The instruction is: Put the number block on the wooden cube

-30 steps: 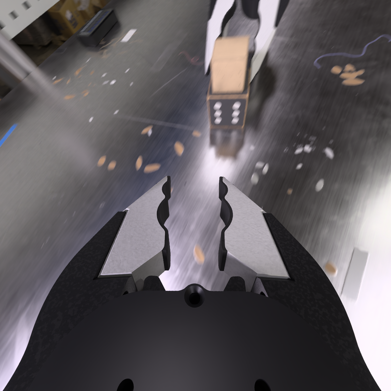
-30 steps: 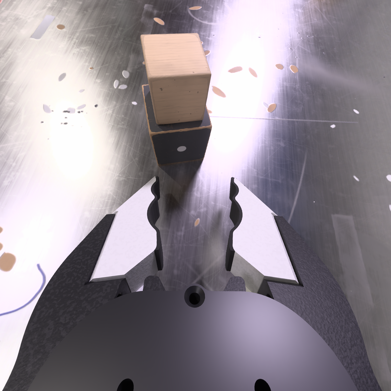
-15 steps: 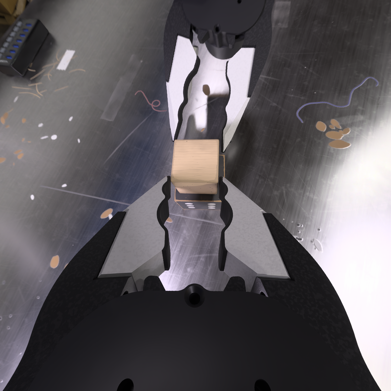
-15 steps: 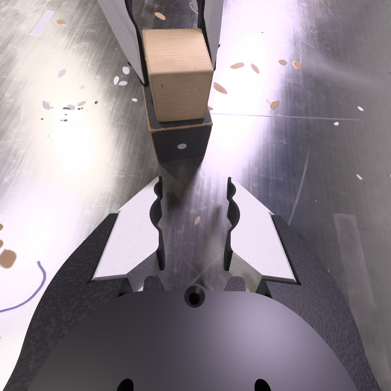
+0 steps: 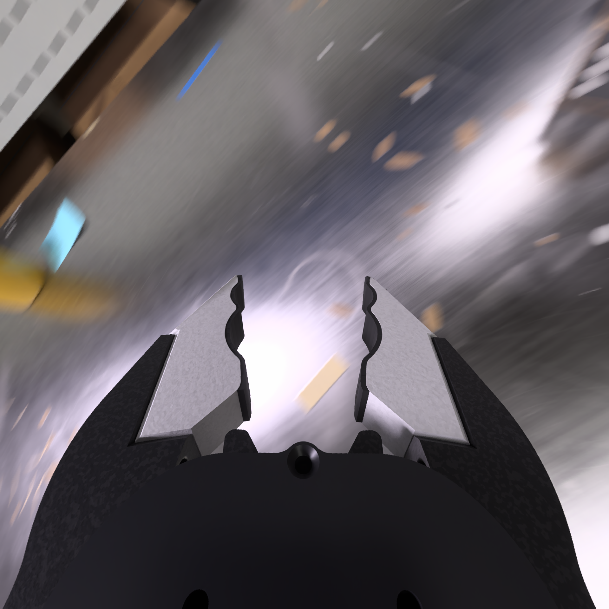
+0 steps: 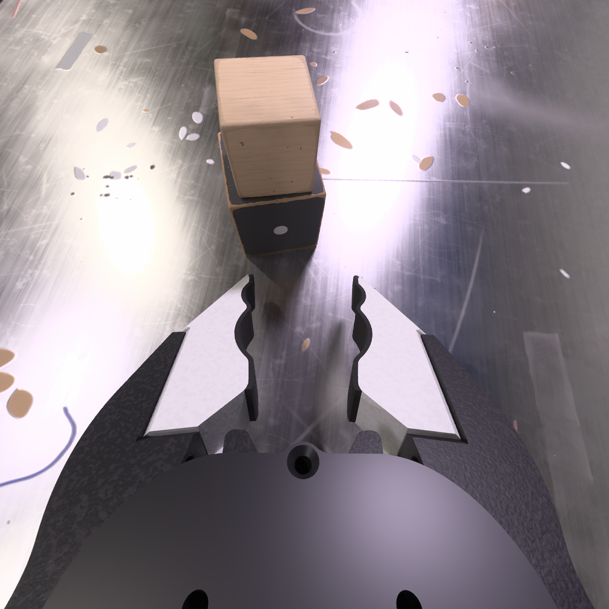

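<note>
In the left wrist view, the left hand-held gripper (image 5: 303, 283) is seen with its jaws spread apart and nothing held between them; no object is touched by its fingers. Beyond it, only a heavily blurred stretch of the metal desk (image 5: 230, 164) is shown, scattered with tan flakes (image 5: 400, 161), with a tan strip (image 5: 323, 379) lying between the fingers' line of sight, a light blue patch (image 5: 64, 235) and a yellow smear (image 5: 19, 290) at the left edge, and a white perforated panel (image 5: 36, 43) in the upper left corner. Neither block is visible in this view, and no writing can be made out. In the right wrist view, the right hand-held gripper (image 6: 301, 283) is likewise seen parted and empty, held just short of the stack and apart from it. Ahead of its fingertips, the number block (image 6: 278, 230), dark with a single white dot on the facing side, is seen resting on the scratched desk (image 6: 461, 230). The wooden cube (image 6: 268, 131) is stacked on top of the number block, set slightly toward the far side, so that a dark rim of the lower block is left showing. A blue squiggle (image 6: 49, 461) is drawn at the lower left. No brand or label is readable.
</note>
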Controlling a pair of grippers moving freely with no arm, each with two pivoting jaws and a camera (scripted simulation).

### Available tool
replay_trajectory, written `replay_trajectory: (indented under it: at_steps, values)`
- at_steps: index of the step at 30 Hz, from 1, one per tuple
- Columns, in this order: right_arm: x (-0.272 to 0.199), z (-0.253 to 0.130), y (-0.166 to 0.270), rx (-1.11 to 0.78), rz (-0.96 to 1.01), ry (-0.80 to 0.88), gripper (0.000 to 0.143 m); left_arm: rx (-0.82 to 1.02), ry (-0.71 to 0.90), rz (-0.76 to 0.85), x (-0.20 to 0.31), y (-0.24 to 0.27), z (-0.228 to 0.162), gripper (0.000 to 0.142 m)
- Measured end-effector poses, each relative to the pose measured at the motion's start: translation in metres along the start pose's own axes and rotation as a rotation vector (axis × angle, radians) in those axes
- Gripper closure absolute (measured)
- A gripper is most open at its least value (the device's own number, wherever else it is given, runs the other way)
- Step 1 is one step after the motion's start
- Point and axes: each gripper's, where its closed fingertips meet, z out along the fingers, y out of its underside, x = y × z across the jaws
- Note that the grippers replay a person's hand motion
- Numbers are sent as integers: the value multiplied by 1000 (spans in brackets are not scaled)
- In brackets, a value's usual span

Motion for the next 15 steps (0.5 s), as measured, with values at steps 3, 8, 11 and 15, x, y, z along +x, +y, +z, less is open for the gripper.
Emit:
replay_trajectory:
  at_steps: [3, 8, 11, 15]
  values:
    - [1, 0, 0, 1, 5, 3, 84, -132, -179, -164, -61, 78, -17, 75]
    - [3, 1, 0, -3, 11, 9, 85, -192, -209, -376, -79, 134, -12, 74]
    - [3, 1, 0, -3, 13, 12, 86, -183, -186, -403, -75, 133, -1, 96]
    - [4, 1, 0, 0, 17, 9, 87, -123, -192, -379, -74, 113, 5, 112]
